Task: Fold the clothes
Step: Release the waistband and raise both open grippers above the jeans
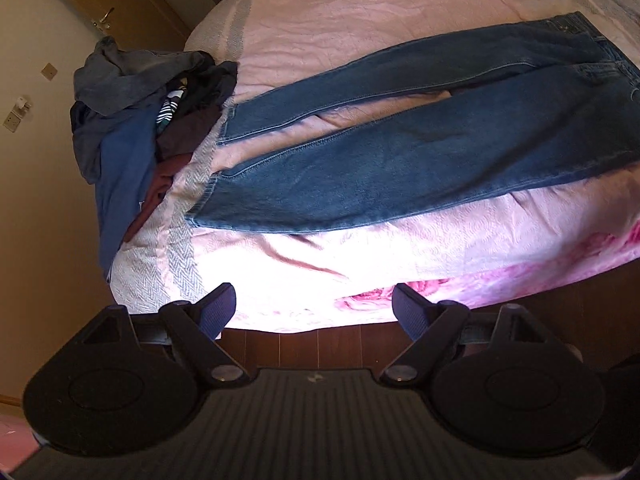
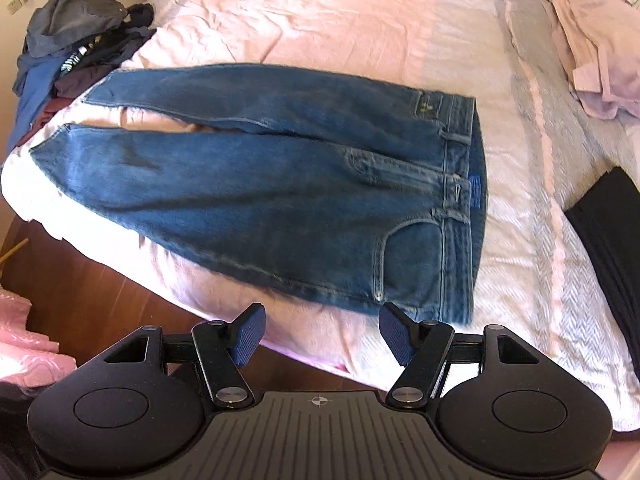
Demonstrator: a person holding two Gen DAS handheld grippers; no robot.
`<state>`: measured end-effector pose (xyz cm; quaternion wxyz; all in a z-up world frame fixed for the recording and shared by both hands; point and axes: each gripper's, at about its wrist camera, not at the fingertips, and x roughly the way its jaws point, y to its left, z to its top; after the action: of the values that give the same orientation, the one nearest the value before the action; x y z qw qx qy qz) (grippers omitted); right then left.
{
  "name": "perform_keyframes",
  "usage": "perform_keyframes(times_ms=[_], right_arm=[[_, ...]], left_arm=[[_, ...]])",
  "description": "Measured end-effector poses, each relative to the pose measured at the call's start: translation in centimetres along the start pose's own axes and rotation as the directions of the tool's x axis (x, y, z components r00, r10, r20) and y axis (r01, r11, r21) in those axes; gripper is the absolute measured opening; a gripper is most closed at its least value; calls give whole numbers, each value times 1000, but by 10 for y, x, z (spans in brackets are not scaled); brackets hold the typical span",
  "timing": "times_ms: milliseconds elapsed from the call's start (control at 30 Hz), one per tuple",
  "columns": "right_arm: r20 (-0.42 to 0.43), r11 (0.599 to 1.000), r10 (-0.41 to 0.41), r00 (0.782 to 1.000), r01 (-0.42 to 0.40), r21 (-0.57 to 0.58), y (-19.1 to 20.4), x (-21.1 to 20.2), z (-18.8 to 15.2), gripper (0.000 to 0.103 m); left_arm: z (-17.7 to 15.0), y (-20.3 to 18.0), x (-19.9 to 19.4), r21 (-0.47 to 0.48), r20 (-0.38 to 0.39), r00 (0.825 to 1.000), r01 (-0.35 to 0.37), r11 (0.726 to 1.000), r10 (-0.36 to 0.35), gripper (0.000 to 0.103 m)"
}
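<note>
A pair of blue jeans (image 1: 400, 160) lies flat on the pink bedspread (image 1: 320, 20), legs spread slightly, hems toward the left and waistband at the right. The right wrist view shows the jeans (image 2: 280, 184) with the waistband (image 2: 460, 200) and a front pocket nearest my gripper. My left gripper (image 1: 314, 308) is open over the near edge of the bed, apart from the lower leg, with nothing between its fingers. My right gripper (image 2: 322, 334) is open too, just short of the waist corner of the jeans, empty.
A heap of dark and blue clothes (image 1: 132, 120) sits at the left end of the bed, seen also as the heap (image 2: 72, 44) in the right view. Folded pink cloth (image 2: 592, 52) and a black garment (image 2: 616, 240) lie at the right. Wooden floor (image 1: 320, 344) runs below the bed edge.
</note>
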<state>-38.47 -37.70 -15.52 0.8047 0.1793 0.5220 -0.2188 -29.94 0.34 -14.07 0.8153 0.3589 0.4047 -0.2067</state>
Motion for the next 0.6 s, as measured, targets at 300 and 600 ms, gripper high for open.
perform_keyframes(times_ms=[300,600], right_arm=[[-5,999,-32,999,32,3,-1,0,8,66],[-30,998,-58,998,58,17,-1,3,6,66]], left_arm=[[8,-3,11,41,16,1000,23,999,-23,83],[16,-2,19,75,30,999,38,997,-40,83]])
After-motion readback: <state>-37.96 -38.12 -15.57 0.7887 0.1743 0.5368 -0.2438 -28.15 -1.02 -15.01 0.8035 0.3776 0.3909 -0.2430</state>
